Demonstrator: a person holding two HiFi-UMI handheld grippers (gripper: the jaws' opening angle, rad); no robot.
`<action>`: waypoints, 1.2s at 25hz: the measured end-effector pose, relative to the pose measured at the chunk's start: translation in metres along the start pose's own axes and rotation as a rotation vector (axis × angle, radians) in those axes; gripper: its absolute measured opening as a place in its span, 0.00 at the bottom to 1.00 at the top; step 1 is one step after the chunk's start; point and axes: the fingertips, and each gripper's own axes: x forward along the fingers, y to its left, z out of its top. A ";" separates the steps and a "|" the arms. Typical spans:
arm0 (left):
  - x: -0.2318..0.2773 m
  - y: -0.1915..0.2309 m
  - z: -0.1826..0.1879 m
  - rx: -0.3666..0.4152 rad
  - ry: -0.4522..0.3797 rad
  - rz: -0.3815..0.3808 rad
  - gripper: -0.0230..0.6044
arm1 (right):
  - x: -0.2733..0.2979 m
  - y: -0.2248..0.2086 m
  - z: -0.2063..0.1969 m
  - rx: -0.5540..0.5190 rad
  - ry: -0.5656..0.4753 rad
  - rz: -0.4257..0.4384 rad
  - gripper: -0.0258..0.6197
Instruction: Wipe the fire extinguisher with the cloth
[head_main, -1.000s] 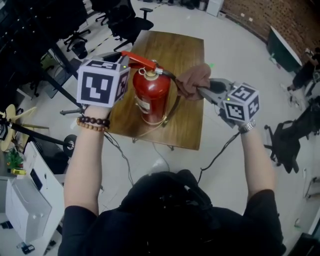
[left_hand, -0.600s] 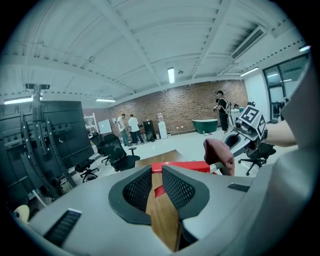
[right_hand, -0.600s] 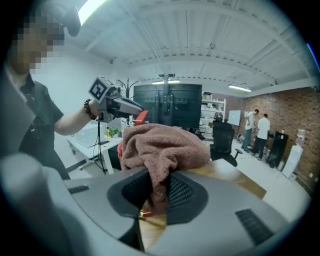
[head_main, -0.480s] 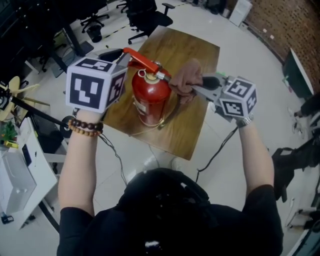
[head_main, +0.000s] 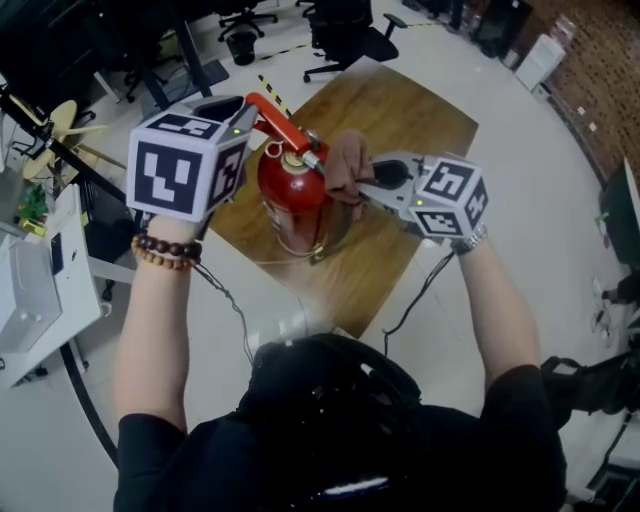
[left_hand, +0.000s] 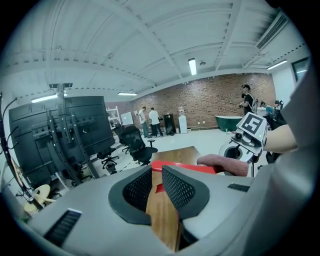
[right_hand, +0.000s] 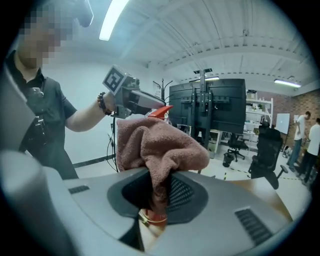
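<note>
A red fire extinguisher (head_main: 292, 195) stands upright on the wooden table (head_main: 410, 130). My left gripper (head_main: 252, 112) is shut on its red lever handle (left_hand: 187, 168) from the left; a sliver of red shows between the narrow jaws. On the right, my right gripper (head_main: 368, 182) is shut on a brown terry cloth (head_main: 346, 165), which is bunched against the extinguisher's neck and upper right side. In the right gripper view the cloth (right_hand: 155, 145) fills the jaws and hides most of the cylinder; only a bit of red body (right_hand: 154, 218) shows below.
Office chairs (head_main: 345, 35) stand beyond the table. A white cabinet (head_main: 30, 290) is at the left. Cables (head_main: 232, 305) trail over the floor near the table's front edge. A dark monitor rack (left_hand: 75, 130) and people (left_hand: 150, 120) are far off.
My right gripper has moved left with the cloth, from beside the hose to the extinguisher's neck. The left gripper has stayed on the handle. The head view has swung round.
</note>
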 end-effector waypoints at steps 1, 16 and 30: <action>0.000 0.001 -0.001 -0.007 0.008 0.015 0.11 | 0.001 0.000 0.000 -0.003 -0.005 0.016 0.17; -0.002 0.006 -0.002 -0.045 0.069 0.174 0.11 | 0.020 0.002 -0.026 -0.027 -0.009 0.126 0.17; -0.001 0.009 -0.002 -0.028 0.106 0.256 0.09 | 0.046 0.000 -0.069 -0.060 0.076 0.146 0.17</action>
